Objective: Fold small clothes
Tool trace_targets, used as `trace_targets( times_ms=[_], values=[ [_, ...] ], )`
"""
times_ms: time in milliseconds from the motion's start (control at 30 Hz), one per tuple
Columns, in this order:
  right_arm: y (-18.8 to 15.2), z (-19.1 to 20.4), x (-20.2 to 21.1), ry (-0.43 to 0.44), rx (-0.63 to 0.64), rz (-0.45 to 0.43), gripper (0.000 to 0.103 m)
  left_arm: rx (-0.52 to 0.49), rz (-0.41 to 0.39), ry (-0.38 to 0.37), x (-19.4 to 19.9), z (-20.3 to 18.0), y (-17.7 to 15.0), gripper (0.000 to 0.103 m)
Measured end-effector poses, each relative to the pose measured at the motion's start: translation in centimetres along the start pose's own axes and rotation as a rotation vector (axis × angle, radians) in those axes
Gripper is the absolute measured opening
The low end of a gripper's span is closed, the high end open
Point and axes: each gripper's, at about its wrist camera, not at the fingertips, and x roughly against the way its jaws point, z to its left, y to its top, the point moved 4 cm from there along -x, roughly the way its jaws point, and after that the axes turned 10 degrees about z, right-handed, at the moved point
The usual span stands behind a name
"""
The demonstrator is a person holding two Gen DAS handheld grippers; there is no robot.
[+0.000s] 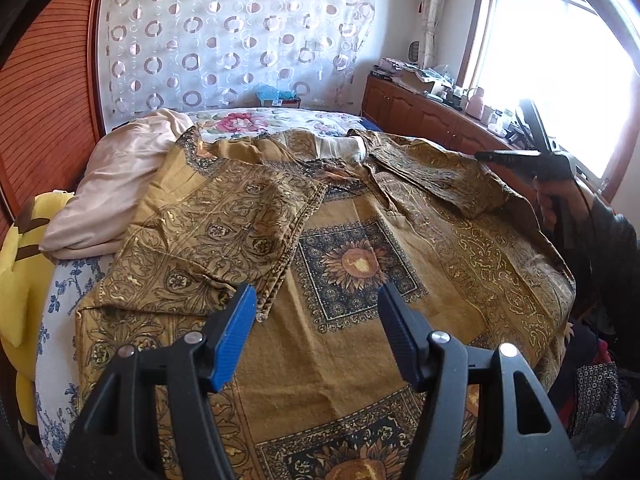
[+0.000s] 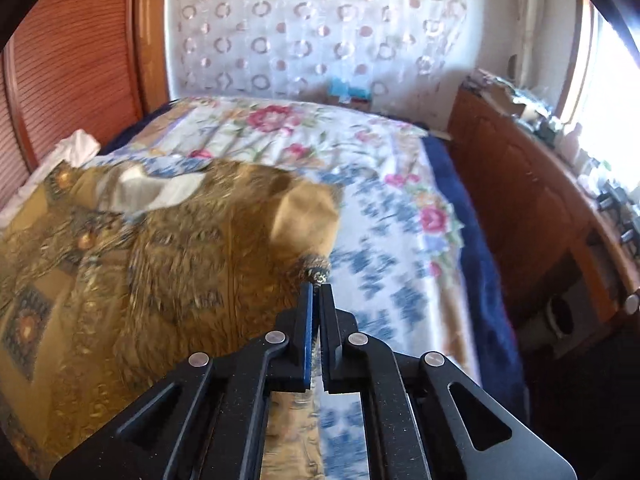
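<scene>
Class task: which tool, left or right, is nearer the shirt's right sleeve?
Right. The right tool is shut on the right sleeve; the left tool hangs open over the sunflower panel, apart from that sleeve.

You face a circle-patterned curtain (image 1: 236, 36); a slatted wooden panel (image 1: 48, 92) stands left, low wooden cabinets (image 1: 420, 116) beneath the bright window (image 1: 560, 76) right.

Pink bedding (image 1: 120, 176) crowds the garment's (image 1: 344, 264) left; floral bedspread (image 2: 400, 240) lies open rightward.

Left tongs (image 1: 316, 312) spread wide and empty, right tongs (image 2: 318, 286) pinched together (cloth edge caught between), raised
</scene>
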Motion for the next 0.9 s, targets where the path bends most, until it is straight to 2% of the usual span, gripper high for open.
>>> trace_targets(
  times_ms=[133,300,367,433,500,600,700,767,833,900],
  values=[
    [1.2,-3.1,-1.1,-0.09,-0.037,0.018,0.0,0.007,-0.001,-0.001,-0.1,0.2,0.1,0.063],
    [1.7,-4.0,-1.9,-0.021,-0.089,0.032,0.001,0.012,-0.001,0.006,-0.2,0.5,0.2,0.063],
    [1.7,-3.3,-1.9,0.027,-0.082,0.03,0.01,0.012,0.0,0.006,-0.2,0.5,0.1,0.063],
    [1.8,-2.2,-2.0,0.055,-0.068,0.026,0.039,0.01,0.0,0.007,-0.2,0.6,0.1,0.063],
    [1.8,-1.2,-2.1,0.099,-0.061,0.029,0.042,0.01,0.0,0.006,-0.2,0.5,0.1,0.063],
    [1.8,0.2,-3.0,0.152,-0.06,0.085,0.042,0.009,0.0,0.007,-0.2,0.6,0.0,0.063],
    [1.5,1.1,-4.2,0.149,-0.033,0.151,0.042,0.012,0.0,0.007,-0.2,0.7,0.0,0.063],
    [1.2,1.3,-4.4,0.138,-0.017,0.162,0.032,0.014,-0.001,0.008,-0.2,0.8,-0.1,0.063],
    [1.0,1.2,-4.4,0.147,-0.003,0.164,0.013,0.016,0.001,0.009,-0.2,0.9,-0.1,0.063],
    [1.0,1.2,-4.1,0.153,0.014,0.152,0.005,0.017,0.002,0.009,-0.3,0.9,-0.1,0.063]
  ],
)
